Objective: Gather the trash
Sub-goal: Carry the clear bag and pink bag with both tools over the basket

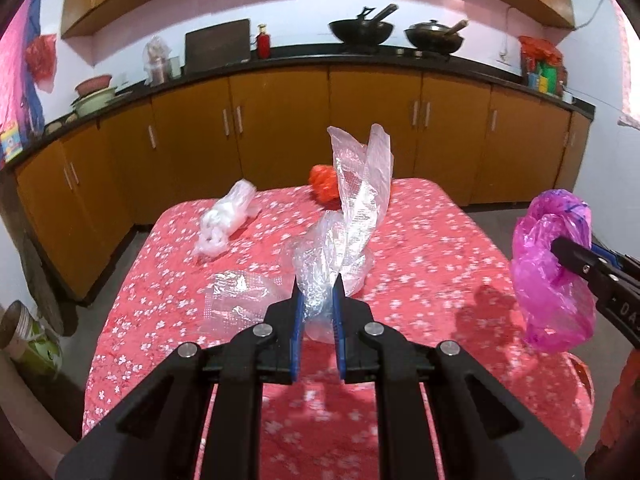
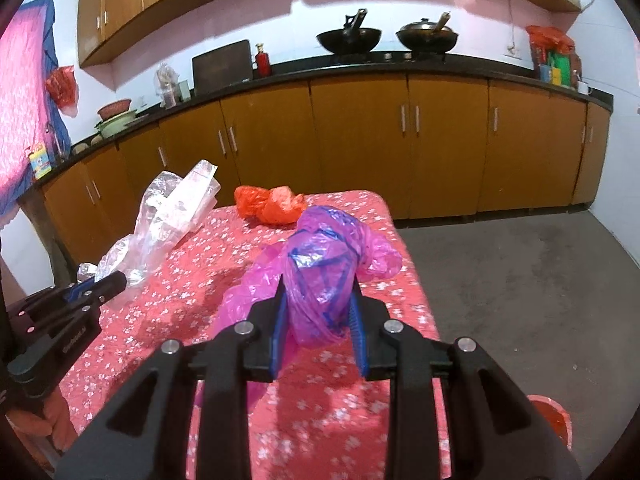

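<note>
Trash here is crumpled plastic: a clear, dimpled bag (image 1: 352, 216) stands up in a twisted strip, pinched in the left tongs (image 1: 317, 300) above the bench (image 1: 432, 248). The right tongs (image 2: 320, 304) pinch a magenta bag (image 2: 320, 264) with blue print. A white bag (image 1: 224, 216), an orange bag (image 2: 272, 204) and a flat clear wrapper (image 1: 236, 300) lie on the floral red cloth.
</note>
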`<state>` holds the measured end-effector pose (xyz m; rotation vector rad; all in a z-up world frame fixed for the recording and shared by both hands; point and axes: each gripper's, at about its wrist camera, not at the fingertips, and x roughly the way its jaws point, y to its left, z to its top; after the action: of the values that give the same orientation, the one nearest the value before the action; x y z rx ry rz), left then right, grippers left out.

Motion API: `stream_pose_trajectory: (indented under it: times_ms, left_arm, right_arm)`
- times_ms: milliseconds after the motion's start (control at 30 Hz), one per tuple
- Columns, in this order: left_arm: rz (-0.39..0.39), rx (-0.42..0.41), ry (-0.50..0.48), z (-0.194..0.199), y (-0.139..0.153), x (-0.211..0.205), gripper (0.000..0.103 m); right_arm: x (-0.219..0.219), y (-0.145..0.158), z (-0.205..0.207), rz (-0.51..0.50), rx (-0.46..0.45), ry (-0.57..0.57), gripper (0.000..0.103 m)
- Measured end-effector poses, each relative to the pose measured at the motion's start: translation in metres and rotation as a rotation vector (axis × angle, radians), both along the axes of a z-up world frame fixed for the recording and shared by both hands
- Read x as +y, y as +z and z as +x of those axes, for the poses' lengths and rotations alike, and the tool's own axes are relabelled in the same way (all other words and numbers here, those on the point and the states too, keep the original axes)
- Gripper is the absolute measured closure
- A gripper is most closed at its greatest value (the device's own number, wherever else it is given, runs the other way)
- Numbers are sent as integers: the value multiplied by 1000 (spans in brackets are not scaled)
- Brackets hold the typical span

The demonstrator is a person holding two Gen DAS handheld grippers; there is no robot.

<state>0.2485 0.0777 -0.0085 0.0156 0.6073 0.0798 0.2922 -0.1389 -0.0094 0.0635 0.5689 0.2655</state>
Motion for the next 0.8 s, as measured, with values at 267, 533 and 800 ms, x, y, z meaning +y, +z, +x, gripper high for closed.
stream_pose_trajectory:
  times_ms: [267, 533, 800]
  left_arm:
    - [15, -21, -76, -11, 12, -44, 90]
    - [16, -23, -133, -16, 15, -79, 90]
    - [12, -13, -182, -19, 12, -110, 90]
  right_arm:
    - [-46, 5, -18, 4, -19, -63, 76]
    - [-90, 6, -25, 10, -27, -128, 76]
    - [-121, 1, -30, 10, -21, -178, 76]
